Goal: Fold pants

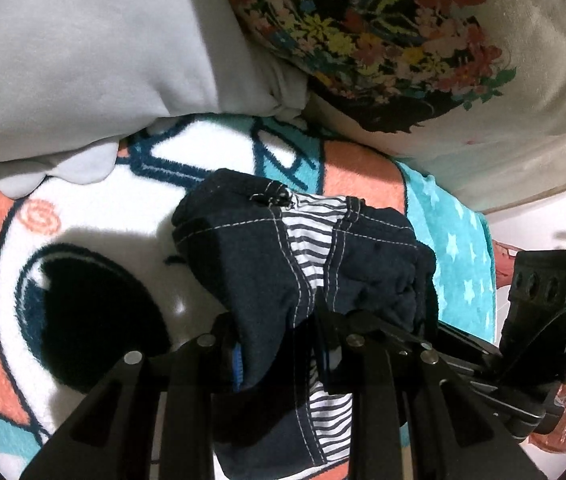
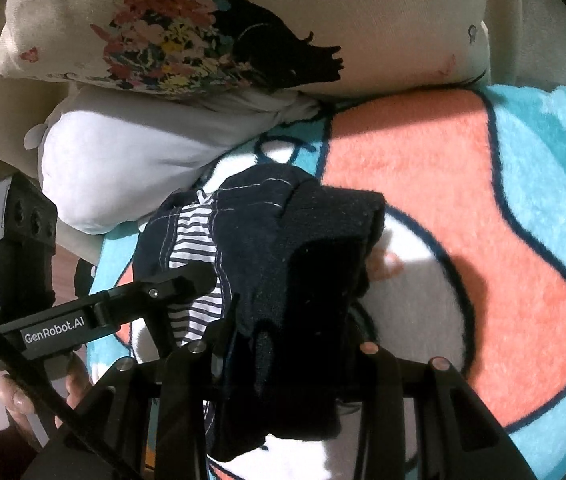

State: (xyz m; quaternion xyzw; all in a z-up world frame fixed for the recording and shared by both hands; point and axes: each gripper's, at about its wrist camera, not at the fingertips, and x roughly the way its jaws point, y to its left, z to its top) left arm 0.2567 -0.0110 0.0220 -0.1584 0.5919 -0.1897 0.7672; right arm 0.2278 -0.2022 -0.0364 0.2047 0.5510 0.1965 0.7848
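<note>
A: Left wrist view. The left gripper (image 1: 279,344) sits at the lower centre of the frame, its jaws pinching a bunched fold of the pants (image 1: 259,256). Dark navy cloth with pale stitching and a striped lining fills the gap between the jaws and rises toward the frame centre.

B: And the second tool?

A: The right gripper (image 1: 379,322) enters from the lower right of that frame, its black body carrying a lit green dot. Its tip meets the right edge of the same bundle.

B: Right wrist view, then.

A: The right gripper (image 2: 283,354) is at the lower centre, jaws closed on a thick wad of the pants (image 2: 307,248), which hangs over and below them. The left gripper (image 2: 199,280) reaches in from the lower left, its printed arm ending on the striped part of the cloth. Fingers (image 2: 15,400) show beneath it at the lower left edge.

B: Where does the garment lie?

A: Gathered between both grippers at the centre of each frame, over a blanket (image 2: 463,220) patterned in teal, coral and white with a large dark eye (image 1: 95,312) at the left of the left wrist view. Whether the lowest cloth touches the blanket cannot be told.

B: Behind it?

A: A grey pillow (image 1: 95,52) at the upper left of the left wrist view, touching a cream floral pillow (image 1: 383,40) at the upper right.
</note>
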